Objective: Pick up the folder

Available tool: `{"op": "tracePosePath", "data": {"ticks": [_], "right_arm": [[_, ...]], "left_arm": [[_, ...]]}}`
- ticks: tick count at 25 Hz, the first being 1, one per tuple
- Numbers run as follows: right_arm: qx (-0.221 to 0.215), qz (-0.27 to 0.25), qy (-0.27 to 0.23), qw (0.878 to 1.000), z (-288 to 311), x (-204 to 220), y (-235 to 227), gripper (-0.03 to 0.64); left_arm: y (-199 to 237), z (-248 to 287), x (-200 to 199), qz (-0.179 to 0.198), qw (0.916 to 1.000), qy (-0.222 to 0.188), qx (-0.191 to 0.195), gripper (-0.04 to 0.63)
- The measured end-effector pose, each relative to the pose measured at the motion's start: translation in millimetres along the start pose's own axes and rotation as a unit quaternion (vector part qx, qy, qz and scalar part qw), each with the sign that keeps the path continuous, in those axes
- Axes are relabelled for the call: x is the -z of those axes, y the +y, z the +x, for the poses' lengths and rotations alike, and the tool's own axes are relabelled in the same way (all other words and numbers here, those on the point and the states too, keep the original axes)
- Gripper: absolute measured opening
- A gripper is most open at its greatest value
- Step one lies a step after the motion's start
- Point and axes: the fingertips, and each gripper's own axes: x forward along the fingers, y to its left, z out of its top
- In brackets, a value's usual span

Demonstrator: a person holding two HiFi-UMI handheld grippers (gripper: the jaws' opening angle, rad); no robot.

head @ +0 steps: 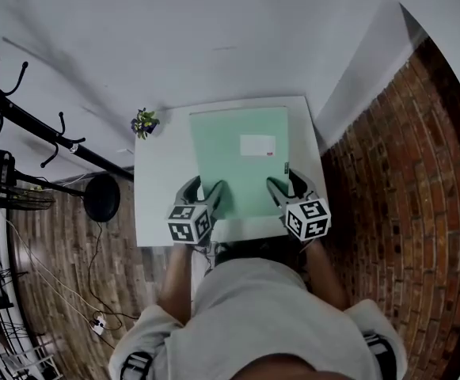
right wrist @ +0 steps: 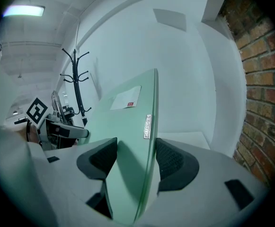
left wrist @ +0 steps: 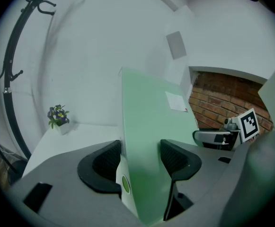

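Note:
A pale green folder (head: 241, 161) with a white label (head: 257, 145) is over the white table (head: 158, 188), held at its two near corners. My left gripper (head: 206, 195) is shut on the near left corner, with the folder edge-on between the jaws in the left gripper view (left wrist: 141, 155). On the near right corner my right gripper (head: 283, 184) is shut the same way (right wrist: 136, 155). In both gripper views the folder (left wrist: 146, 122) (right wrist: 128, 122) rises off the tabletop, its far edge standing against the wall behind.
A small potted plant (head: 144, 123) stands at the table's far left corner. A black coat rack (head: 24, 117) and its round base (head: 101, 198) are left of the table. A brick wall (head: 404, 172) runs along the right. Cables lie on the wooden floor (head: 71, 283).

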Motion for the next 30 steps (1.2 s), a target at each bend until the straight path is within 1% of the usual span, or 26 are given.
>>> {"op": "tracePosePath", "data": {"ticks": [4, 8, 12, 16, 19, 26, 30], "right_arm": [[0.004, -0.012, -0.012, 1.000, -5.2, -10.6, -0.6, 0.256], [0.007, -0.023, -0.022, 0.999, -10.4, -18.7, 2.1, 0.256], [0.009, -0.035, -0.037, 0.999, -15.3, -26.9, 5.0, 0.256], [0.009, -0.031, -0.044, 0.998, -18.1, -29.1, 6.7, 0.257], [0.012, -0.032, -0.052, 0.998, -20.9, -33.7, 7.9, 0.256], [0.016, -0.042, -0.063, 0.997, -22.8, -45.6, 7.8, 0.256], [0.015, -0.041, -0.066, 0.997, -24.4, -47.2, 9.2, 0.256]], "left_arm": [[-5.4, -2.5, -11.8, 0.018, 0.9997, -0.019, 0.000, 0.275], [-8.4, -8.1, -18.4, 0.025, 0.9991, -0.034, 0.008, 0.275], [-11.2, -13.2, -24.8, 0.034, 0.9983, -0.047, 0.008, 0.275], [-12.9, -18.2, -32.6, 0.039, 0.9971, -0.064, 0.008, 0.276], [-14.3, -20.4, -37.8, 0.040, 0.9967, -0.070, 0.008, 0.275], [-15.0, -21.9, -46.7, 0.054, 0.9952, -0.081, 0.007, 0.275], [-15.5, -24.2, -47.7, 0.053, 0.9952, -0.082, 0.008, 0.275]]}}
